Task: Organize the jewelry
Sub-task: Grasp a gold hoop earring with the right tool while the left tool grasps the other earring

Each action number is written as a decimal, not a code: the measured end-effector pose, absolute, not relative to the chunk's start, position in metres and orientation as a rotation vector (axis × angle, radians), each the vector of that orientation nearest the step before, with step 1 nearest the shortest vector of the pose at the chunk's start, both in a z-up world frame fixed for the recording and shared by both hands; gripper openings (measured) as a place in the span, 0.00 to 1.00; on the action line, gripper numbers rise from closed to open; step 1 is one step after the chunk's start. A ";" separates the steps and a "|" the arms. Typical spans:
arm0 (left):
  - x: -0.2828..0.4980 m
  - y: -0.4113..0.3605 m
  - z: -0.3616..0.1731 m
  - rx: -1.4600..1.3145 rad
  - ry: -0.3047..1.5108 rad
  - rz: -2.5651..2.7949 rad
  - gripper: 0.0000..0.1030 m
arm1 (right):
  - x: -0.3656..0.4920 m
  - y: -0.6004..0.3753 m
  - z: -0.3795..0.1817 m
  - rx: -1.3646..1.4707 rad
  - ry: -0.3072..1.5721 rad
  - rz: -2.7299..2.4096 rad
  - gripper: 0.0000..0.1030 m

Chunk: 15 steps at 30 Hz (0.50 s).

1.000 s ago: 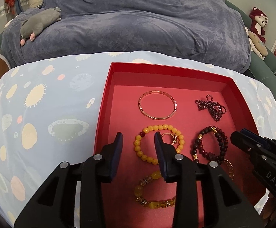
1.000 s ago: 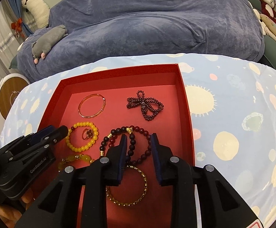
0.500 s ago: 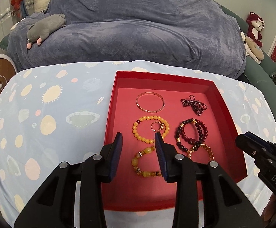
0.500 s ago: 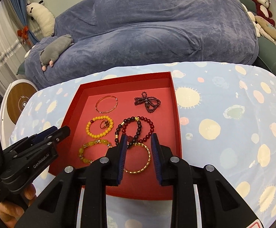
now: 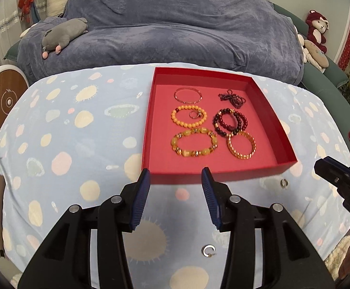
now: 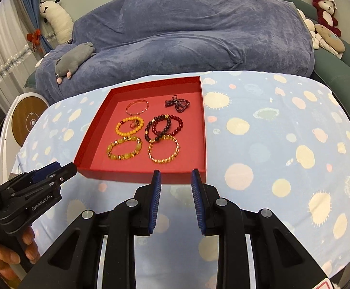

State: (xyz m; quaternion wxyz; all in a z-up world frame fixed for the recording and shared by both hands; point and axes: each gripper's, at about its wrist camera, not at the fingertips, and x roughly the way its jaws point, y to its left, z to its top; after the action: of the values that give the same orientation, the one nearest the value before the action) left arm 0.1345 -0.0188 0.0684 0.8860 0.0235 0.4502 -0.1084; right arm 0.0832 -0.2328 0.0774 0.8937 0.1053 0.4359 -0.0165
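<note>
The red tray [image 5: 219,174] sits on the spotted blue cloth [image 5: 78,144], toward the far side of the table. Inside it, the left column holds a thin gold bangle [image 5: 188,95] farthest, a yellow bead bracelet [image 5: 188,119] with a small ring [image 5: 195,114] inside it, and a chunky amber bracelet [image 5: 194,145] nearest. The right column holds a dark beaded bow [image 5: 232,98], a dark red bead bracelet [image 5: 230,121] and a gold chain bracelet [image 5: 241,144].

Two small rings lie on the cloth outside the tray: one [image 5: 283,183] near its near right corner, another [image 5: 209,251] closer in.

The left gripper [image 5: 175,185] hovers just short of the tray's near wall, fingers wide apart, holding nothing. The right gripper [image 6: 173,180] is likewise spread and empty.
</note>
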 end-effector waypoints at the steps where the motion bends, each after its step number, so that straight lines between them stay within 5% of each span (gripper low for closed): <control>1: 0.127 -0.018 0.065 0.052 0.943 -0.223 0.41 | 0.077 -0.233 0.074 0.218 0.910 -0.038 0.25; 11: 0.070 -0.012 0.025 0.026 1.016 -0.208 0.47 | 0.029 -0.240 0.032 0.228 0.980 -0.085 0.25; 15: 0.061 -0.011 0.016 0.025 1.022 -0.196 0.50 | 0.029 -0.246 0.019 0.251 0.987 -0.105 0.36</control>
State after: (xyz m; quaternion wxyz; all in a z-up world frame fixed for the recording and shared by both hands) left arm 0.0609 -0.0112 0.0157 0.8676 0.0117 0.4883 -0.0939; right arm 0.0293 -0.2460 0.0189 0.8718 0.1202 0.4723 -0.0502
